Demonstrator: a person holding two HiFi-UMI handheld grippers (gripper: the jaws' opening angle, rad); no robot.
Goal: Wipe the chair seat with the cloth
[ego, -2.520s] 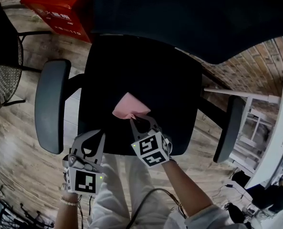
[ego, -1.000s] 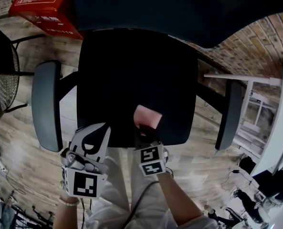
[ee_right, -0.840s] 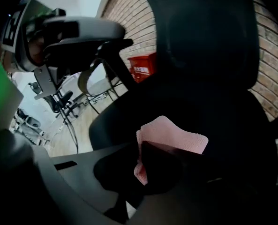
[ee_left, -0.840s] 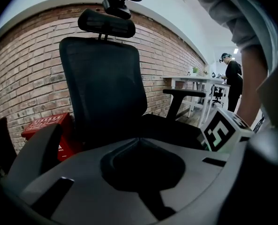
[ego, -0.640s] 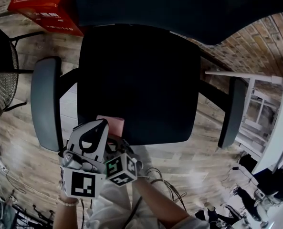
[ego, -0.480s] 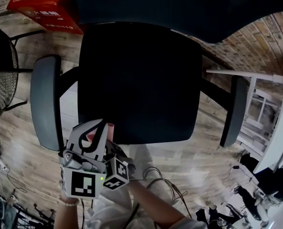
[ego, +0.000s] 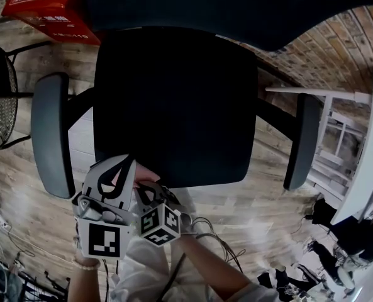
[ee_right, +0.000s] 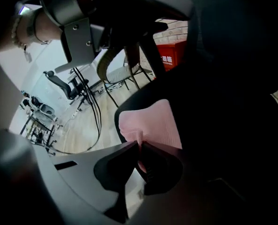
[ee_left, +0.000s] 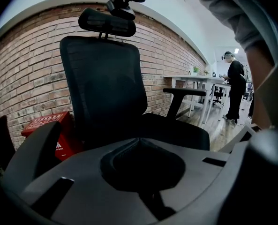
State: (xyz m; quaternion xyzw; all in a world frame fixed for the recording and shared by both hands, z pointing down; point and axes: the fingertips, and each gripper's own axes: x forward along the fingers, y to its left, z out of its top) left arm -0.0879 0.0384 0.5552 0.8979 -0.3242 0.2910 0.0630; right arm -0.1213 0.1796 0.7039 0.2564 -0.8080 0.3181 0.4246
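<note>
- Cloth (ee_right: 153,121), pink, lies at the front left corner of the seat (ego: 173,99), with one edge bunched up.
- Right gripper (ee_right: 139,145) has its jaws clamped on that bunched edge.
- Seen from the head view, the right gripper (ego: 146,186) reaches across to that corner, and only a small patch of the cloth (ego: 143,171) shows.
- Left gripper (ee_left: 138,139) has its jaws pressed together with nothing between them.
- From above, the left gripper (ego: 123,163) sits just beside the right one at the seat's front edge and covers part of the cloth.
- Seat is black, with the backrest (ee_left: 103,83) rising behind it and a headrest (ee_left: 108,22) on top.
- Left armrest (ego: 51,134) and right armrest (ego: 298,140) flank the seat.
- Red box (ego: 48,8) stands on the wood floor (ego: 22,187) behind the chair's left side, by the brick wall (ee_left: 31,64).
- White table (ee_left: 195,78) stands off to the right, and a person (ee_left: 235,90) stands beyond it.
</note>
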